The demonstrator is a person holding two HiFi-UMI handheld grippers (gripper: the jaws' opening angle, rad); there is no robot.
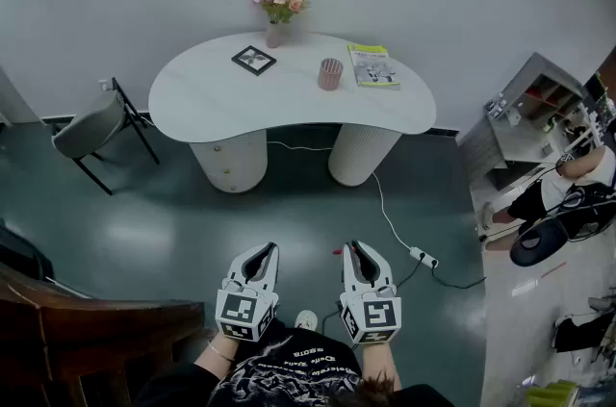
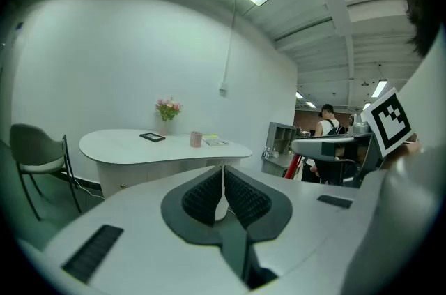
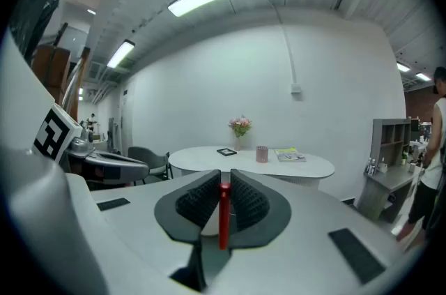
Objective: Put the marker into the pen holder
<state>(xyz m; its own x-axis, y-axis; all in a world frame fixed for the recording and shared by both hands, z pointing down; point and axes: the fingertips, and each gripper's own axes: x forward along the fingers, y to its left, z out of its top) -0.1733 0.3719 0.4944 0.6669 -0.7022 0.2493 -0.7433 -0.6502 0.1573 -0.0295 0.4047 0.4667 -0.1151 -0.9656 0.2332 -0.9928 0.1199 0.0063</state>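
A red marker (image 3: 224, 213) stands upright between the jaws of my right gripper (image 3: 224, 183), which is shut on it; its red end (image 1: 338, 252) peeps out beside that gripper (image 1: 357, 253) in the head view. The pink ribbed pen holder (image 1: 330, 73) stands on the white table (image 1: 289, 112) far ahead, small in the right gripper view (image 3: 262, 153) and the left gripper view (image 2: 196, 139). My left gripper (image 1: 260, 262) is held low near my body, its jaws shut with nothing between them (image 2: 223, 180).
On the table are a flower vase (image 1: 277, 3), a black framed picture (image 1: 254, 60) and a green-yellow book (image 1: 372, 65). A grey chair (image 1: 91, 128) stands left of the table. A white cable with power strip (image 1: 421, 255) lies on the floor. A shelf and people are at the right.
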